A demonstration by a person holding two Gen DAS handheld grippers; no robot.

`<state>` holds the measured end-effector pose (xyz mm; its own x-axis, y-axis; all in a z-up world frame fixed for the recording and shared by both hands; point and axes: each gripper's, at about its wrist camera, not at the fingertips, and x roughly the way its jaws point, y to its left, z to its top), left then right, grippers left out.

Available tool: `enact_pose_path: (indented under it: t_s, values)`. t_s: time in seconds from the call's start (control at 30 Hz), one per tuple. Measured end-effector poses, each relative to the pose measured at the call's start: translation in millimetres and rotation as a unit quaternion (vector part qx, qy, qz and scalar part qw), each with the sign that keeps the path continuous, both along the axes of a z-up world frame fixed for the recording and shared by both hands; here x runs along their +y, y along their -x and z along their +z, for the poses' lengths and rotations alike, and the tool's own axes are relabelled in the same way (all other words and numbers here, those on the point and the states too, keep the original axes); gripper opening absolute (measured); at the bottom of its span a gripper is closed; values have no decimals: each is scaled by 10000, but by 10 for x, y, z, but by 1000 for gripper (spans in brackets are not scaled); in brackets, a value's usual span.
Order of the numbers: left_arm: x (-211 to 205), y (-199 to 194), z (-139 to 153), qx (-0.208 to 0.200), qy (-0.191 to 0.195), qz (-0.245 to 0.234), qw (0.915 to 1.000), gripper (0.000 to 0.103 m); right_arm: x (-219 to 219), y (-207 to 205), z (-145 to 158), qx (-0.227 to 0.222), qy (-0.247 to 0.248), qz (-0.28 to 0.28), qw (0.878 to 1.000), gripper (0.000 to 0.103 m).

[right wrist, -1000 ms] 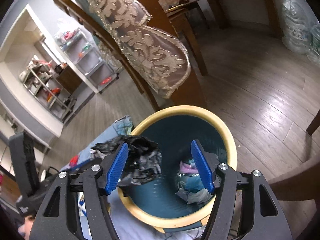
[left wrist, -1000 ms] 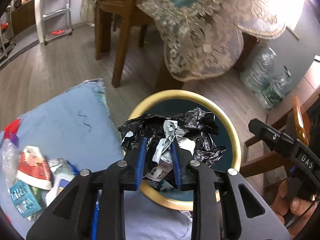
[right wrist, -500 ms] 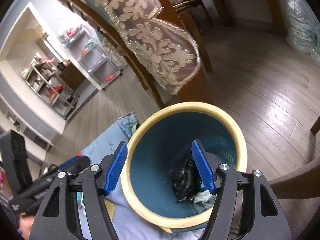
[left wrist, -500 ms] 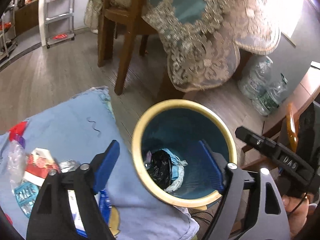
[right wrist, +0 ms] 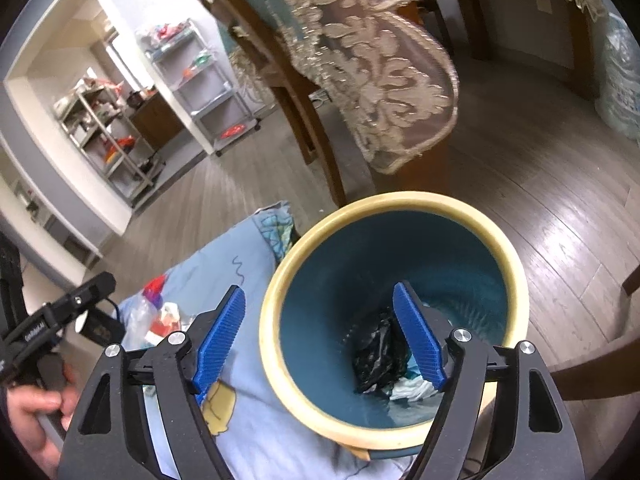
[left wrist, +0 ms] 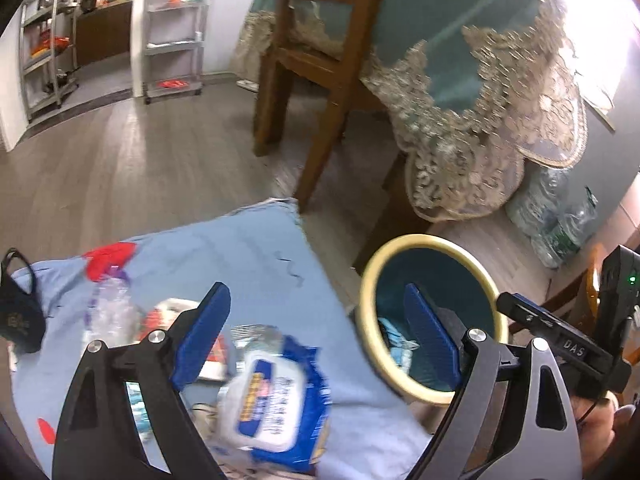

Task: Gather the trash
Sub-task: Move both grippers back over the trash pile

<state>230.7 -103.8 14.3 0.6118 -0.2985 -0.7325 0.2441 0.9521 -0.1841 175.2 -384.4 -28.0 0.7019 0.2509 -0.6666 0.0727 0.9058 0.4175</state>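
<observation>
Black crumpled plastic bag (right wrist: 378, 354) already down inside round cream-rimmed teal bin (right wrist: 516, 264), lower centre. Blue-and-white wipes packet (left wrist: 276, 396) still on blue cloth (left wrist: 240, 248), lower left. Left tongs (left wrist: 316, 336) and right tongs (right wrist: 320, 340) spread wide, having just been opening, grasping nothing.

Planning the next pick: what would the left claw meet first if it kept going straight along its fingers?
Probably the blue-and-white wipes pack, lying on the blue cloth between the open left claw fingers; depth is unclear.
</observation>
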Motion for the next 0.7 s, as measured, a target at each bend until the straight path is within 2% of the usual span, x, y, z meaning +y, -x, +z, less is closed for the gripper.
enact_pose_path:
  t_s: [0.43, 0.7]
  values:
    - [990, 143, -65, 34, -110, 773, 9969, 87, 412, -59, 51, -12, 198, 417, 9989, 78]
    - [1551, 208, -228, 149, -285, 1301, 9910, 87, 607, -70, 53, -14, 275, 615, 9977, 78]
